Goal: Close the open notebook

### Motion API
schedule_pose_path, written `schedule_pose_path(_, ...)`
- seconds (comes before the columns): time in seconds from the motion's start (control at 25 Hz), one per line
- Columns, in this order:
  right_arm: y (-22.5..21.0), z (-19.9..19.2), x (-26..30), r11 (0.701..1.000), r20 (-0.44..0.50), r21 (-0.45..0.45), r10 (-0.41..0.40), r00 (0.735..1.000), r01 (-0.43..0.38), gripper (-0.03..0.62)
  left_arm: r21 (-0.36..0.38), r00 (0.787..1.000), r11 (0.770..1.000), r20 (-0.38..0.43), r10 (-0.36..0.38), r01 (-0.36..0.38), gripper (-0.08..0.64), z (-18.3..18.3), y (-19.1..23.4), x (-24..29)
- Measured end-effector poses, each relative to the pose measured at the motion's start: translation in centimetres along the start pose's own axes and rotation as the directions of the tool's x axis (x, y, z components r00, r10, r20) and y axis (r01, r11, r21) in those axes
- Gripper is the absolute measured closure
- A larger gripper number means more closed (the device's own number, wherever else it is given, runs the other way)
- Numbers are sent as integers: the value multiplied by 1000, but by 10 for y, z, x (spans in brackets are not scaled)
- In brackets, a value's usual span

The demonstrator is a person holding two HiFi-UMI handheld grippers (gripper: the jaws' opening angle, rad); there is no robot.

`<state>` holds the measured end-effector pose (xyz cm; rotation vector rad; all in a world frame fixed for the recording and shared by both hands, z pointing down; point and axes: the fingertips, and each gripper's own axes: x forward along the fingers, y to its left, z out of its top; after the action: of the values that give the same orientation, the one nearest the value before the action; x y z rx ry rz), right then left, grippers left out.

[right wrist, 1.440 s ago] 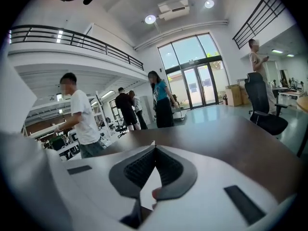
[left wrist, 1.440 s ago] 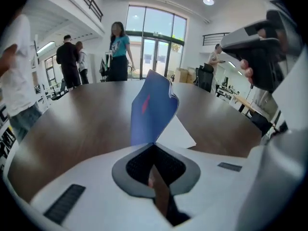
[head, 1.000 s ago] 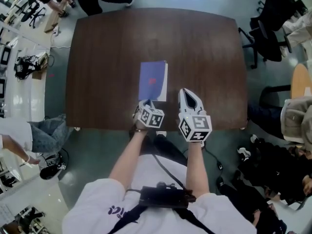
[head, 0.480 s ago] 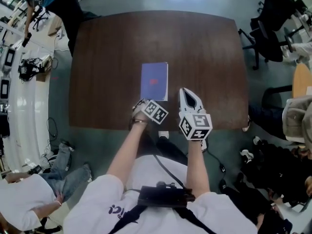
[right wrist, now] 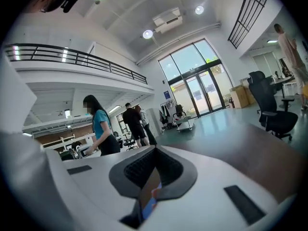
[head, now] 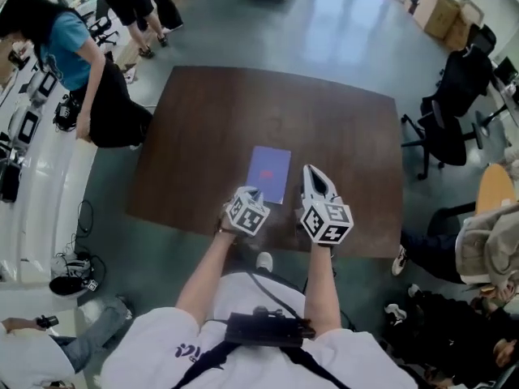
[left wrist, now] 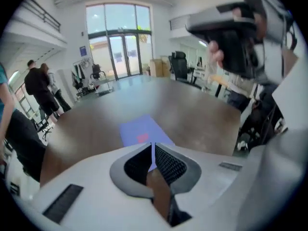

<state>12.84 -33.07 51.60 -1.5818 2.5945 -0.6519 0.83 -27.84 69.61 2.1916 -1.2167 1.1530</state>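
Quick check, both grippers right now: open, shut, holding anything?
Left gripper: shut, holding nothing.
Right gripper: shut, holding nothing.

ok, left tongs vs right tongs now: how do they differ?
White left tongs tilt steeply down toward the closed blue notebook; white right tongs point nearly level. From above, left is at the notebook's near corner, right beside its right edge. Both shut, empty.

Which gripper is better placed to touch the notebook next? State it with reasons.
Left, probably. The left gripper, jaws shut, points down at the closed blue notebook just ahead; the right gripper aims level, off to its right.
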Motion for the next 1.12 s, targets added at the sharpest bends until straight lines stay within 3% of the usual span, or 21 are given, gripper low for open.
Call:
schedule_pose_path(0.08,14,17,1,999,23,-30,27,999,-27,591,-115,987,993,158,4,15,545,34,13,-32)
schedule_pose_path(0.12,21,24,0,998,32,-47,40,999,-39,591,-168,969,985,247,11,31,545,53,20,-51)
schedule_pose_path(0.2,33,40,-1,994,54,-90,65,996,-60,591,-239,906,969,421,46,62,546,96,35,-90)
schedule_pose_path(0.28,43,57,-2,988,76,-133,93,993,-82,591,-264,827,962,553,96,65,546,135,49,-130)
schedule_pose_path(0.44,69,84,-15,971,117,-209,145,982,-118,591,-265,685,964,704,188,7,546,178,62,-202)
schedule_pose_path(0.52,78,94,-19,963,137,-245,146,980,-109,591,-270,635,963,740,222,-22,546,185,64,-224)
schedule_pose_path(0.6,84,102,-21,959,154,-263,148,977,-104,591,-275,600,960,760,249,-49,546,185,63,-236)
schedule_pose_path(0.68,85,106,-25,957,165,-270,151,975,-103,591,-280,580,958,773,259,-55,546,184,59,-241)
schedule_pose_path(0.84,83,108,-31,955,173,-280,156,972,-103,591,-274,561,961,791,244,-32,546,187,49,-245)
schedule_pose_path(1.12,70,104,-39,955,183,-287,136,974,-80,591,-239,574,971,795,197,-3,546,191,31,-230)
